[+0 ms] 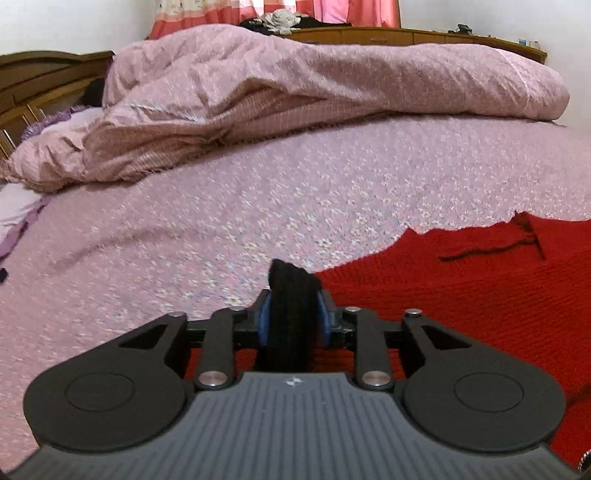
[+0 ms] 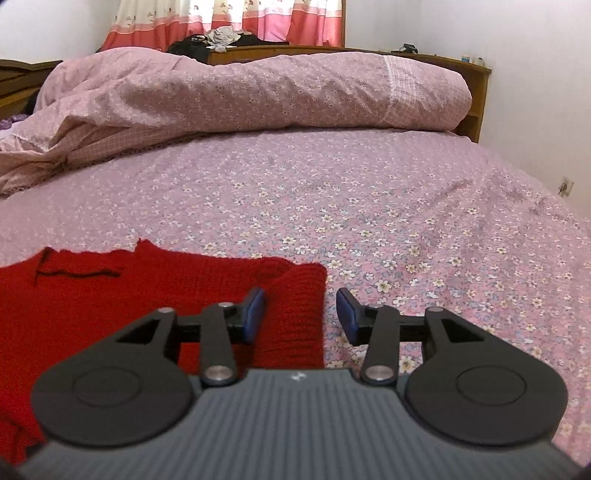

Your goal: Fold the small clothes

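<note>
A red knitted garment [image 1: 461,280] lies flat on the floral pink bedsheet [image 1: 258,206], to the right in the left wrist view and to the left in the right wrist view [image 2: 110,295]. My left gripper [image 1: 293,314] is shut on a black piece of fabric [image 1: 291,291] that sticks up between its blue pads, over the red garment's left edge. My right gripper [image 2: 301,314] is open and empty, straddling the red garment's right edge just above the bed.
A rumpled pink duvet [image 1: 295,92] lies across the far side of the bed [image 2: 258,96]. A wooden headboard [image 1: 37,85] stands at the left, a wooden shelf [image 2: 476,96] at the far right. Pink curtains [image 2: 221,18] hang behind.
</note>
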`<state>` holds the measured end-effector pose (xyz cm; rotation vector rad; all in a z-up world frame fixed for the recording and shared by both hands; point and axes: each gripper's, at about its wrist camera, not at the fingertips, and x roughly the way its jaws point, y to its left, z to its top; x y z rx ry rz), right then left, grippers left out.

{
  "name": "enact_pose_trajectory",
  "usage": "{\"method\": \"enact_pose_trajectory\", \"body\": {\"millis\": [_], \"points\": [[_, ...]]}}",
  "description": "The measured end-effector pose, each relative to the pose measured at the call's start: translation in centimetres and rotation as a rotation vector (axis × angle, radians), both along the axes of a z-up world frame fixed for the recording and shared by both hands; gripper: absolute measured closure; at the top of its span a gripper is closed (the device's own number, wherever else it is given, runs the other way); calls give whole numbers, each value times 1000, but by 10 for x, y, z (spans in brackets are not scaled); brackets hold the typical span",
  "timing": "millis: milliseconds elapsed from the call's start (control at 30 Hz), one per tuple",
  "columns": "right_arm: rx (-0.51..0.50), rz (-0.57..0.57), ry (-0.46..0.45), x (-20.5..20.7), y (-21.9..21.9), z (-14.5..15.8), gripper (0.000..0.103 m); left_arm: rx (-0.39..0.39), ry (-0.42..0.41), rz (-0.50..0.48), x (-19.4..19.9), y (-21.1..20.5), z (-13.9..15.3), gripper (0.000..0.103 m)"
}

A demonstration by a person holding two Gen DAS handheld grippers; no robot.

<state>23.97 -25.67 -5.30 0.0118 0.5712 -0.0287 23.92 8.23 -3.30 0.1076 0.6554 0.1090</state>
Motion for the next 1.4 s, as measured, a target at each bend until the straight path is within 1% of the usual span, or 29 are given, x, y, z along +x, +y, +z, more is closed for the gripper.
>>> {"method": "enact_pose_trajectory", "body": {"millis": [100,167,233,300,433,500,567,600,633,700,733,800,833,933,1067,1167,1400], "points": [[-3,-11,-17,-13,2,13,57,-5,-7,22,-13,4,12,62],[3,-11,-33,-24,3,23,57,-34,0,30,-22,8,17,53],[23,3,-43,-37,4,30,57,-64,17,28,-31,10,18,50],[43,24,-32,-48,5,33,57,-77,43,38,-36,10,15,49],[67,65,42,-60,10,24,57,-75,98,80,-37,12,0,47],[66,62,80,-60,11,14,57,-87,98,97,-37,15,-5,42],[64,46,115,-57,11,1,57,-91,95,108,-36,18,-9,35],[63,44,104,-56,11,-5,54,-90,94,113,-36,19,-9,34],[61,41,84,-57,11,-9,53,-91,96,121,-38,20,-8,33],[62,17,74,-55,10,-15,40,-91,102,140,-41,21,-4,33],[84,0,81,-53,7,-17,39,-88,105,151,-45,22,0,33],[163,-19,84,-53,-2,-19,38,-80,105,170,-54,24,6,33],[172,-17,85,-54,-4,-18,38,-74,103,176,-61,27,10,33],[159,-13,88,-58,-1,-14,38,-57,101,204,-82,37,20,33],[168,-17,79,-70,2,-5,37,-63,94,268,-111,60,33,32],[164,4,60,-82,5,5,37,-58,82,309,-135,72,42,31],[155,42,4,-114,15,29,37,-79,62,355,-188,78,51,31]]}}
